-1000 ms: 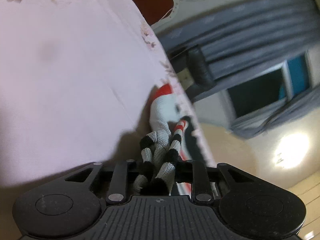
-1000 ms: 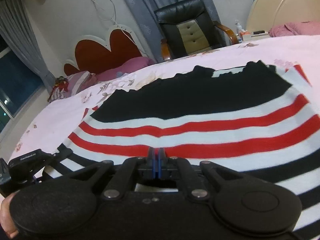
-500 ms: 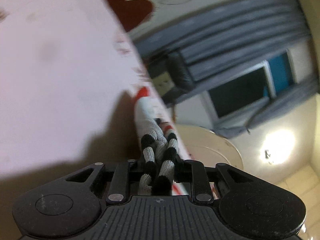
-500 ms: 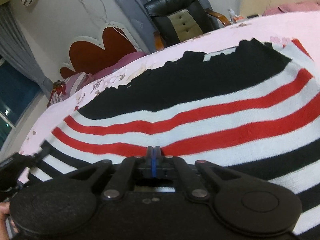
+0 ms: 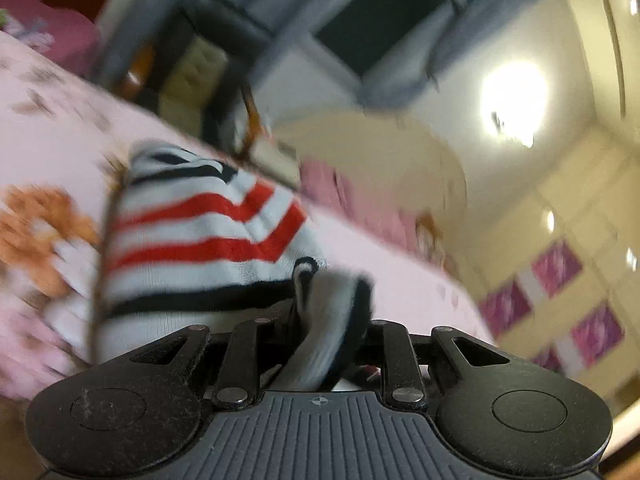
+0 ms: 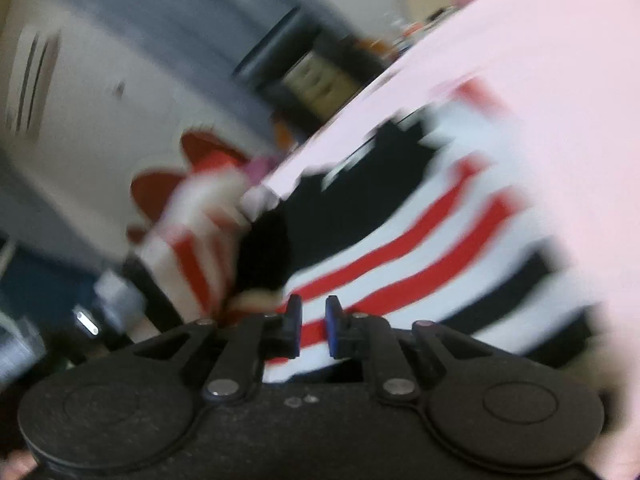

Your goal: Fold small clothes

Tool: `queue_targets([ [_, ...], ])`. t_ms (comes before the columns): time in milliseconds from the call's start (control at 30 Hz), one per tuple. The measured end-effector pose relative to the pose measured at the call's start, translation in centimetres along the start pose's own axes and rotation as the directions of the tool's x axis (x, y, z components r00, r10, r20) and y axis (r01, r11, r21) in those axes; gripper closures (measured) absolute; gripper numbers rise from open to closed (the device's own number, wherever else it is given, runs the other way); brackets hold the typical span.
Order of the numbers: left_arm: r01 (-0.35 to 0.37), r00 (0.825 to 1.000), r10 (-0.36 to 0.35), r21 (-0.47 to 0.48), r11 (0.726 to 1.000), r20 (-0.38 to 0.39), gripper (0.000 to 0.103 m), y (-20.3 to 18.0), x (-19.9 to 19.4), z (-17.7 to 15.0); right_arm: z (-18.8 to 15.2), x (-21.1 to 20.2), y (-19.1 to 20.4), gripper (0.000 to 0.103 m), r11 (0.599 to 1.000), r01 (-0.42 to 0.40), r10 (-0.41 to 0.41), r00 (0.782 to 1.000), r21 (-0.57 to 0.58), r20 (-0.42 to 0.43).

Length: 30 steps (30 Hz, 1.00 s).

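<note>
A small knit sweater with black, white and red stripes [image 6: 432, 240] lies on the pink bedsheet [image 6: 560, 100]. My left gripper [image 5: 320, 344] is shut on a black-and-grey striped edge of the sweater [image 5: 332, 320]; the striped body [image 5: 192, 240] hangs in front of it. In the right wrist view my right gripper [image 6: 313, 326] stands just over the sweater with its blue-padded jaws a little apart, holding nothing. A lifted part of the sweater [image 6: 192, 240] shows at left. Both views are blurred.
A black office chair [image 6: 320, 76] and grey curtains [image 6: 160, 12] stand behind the bed. The red headboard [image 6: 160, 184] is at the left. A bright ceiling lamp [image 5: 512, 96] shows in the left wrist view.
My right gripper has opened and let go of the sweater's edge. My left gripper has swung round with the sleeve edge, lifting it over the sweater. Both cameras have turned fast.
</note>
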<state>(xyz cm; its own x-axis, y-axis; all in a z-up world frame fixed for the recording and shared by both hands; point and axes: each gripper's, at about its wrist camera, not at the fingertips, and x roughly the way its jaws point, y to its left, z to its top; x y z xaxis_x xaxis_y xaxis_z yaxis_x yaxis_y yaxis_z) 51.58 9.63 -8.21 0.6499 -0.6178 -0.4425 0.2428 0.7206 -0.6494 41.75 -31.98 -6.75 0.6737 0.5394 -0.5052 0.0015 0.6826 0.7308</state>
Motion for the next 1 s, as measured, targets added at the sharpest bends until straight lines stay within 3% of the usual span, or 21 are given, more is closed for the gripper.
queue_targets([
  [100,-0.056,0.992,0.060,0.042,0.998,-0.107,0.080,-1.1,3.9,-2.1,1.8,-3.5,-3.2,0.081,0.995,0.005,-0.010,0.999,0.101,0.052],
  [167,-0.087,0.989,0.096,0.084,0.993,-0.112,0.080,-1.8,4.8,-3.1,2.5,-5.4,-4.7,0.074,0.990,0.019,-0.029,0.997,0.138,0.069],
  [200,-0.096,0.989,0.107,0.110,0.989,-0.100,0.074,-2.3,4.6,-3.4,2.7,-6.0,-5.2,0.063,0.988,0.022,-0.034,0.997,0.153,0.072],
  [233,-0.091,0.990,0.103,0.124,0.988,-0.093,0.054,-2.7,4.3,-3.6,2.7,-6.6,-5.8,0.047,0.985,0.022,-0.035,0.997,0.171,0.074],
  [300,-0.015,0.995,0.026,0.111,0.994,-0.101,0.026,-3.2,3.2,-3.3,2.7,-7.2,-6.3,0.036,0.982,-0.002,-0.014,0.997,0.191,0.081],
  [400,0.031,0.996,-0.022,0.108,0.994,-0.082,0.025,-3.9,0.0,-2.2,2.1,-6.4,-6.0,0.035,0.976,-0.058,0.046,0.997,0.211,0.059],
  [500,0.046,0.998,-0.048,0.055,0.997,0.031,0.025,-2.0,-4.9,-1.3,1.7,-5.1,-5.0,0.035,0.973,-0.106,0.107,0.994,0.204,0.008],
  [600,-0.104,0.990,0.103,0.008,0.995,0.098,0.025,1.8,-7.3,0.4,1.3,-3.2,-4.0,0.031,0.969,-0.130,0.144,0.988,0.210,-0.053],
  [733,-0.200,0.978,0.204,-0.071,0.977,0.052,0.025,6.3,-7.4,1.1,1.3,-0.5,-3.5,0.030,0.960,-0.146,0.179,0.976,0.240,-0.122],
  [900,-0.250,0.968,0.250,-0.064,0.966,-0.002,0.025,8.2,-4.9,-0.6,1.9,2.1,-2.4,0.030,0.969,-0.137,0.173,0.970,0.204,-0.169],
  [1000,-0.249,0.968,0.250,-0.088,0.964,-0.003,0.025,8.7,-3.5,-1.0,2.7,3.2,-1.2,0.047,0.982,-0.146,0.168,0.965,0.124,-0.199],
])
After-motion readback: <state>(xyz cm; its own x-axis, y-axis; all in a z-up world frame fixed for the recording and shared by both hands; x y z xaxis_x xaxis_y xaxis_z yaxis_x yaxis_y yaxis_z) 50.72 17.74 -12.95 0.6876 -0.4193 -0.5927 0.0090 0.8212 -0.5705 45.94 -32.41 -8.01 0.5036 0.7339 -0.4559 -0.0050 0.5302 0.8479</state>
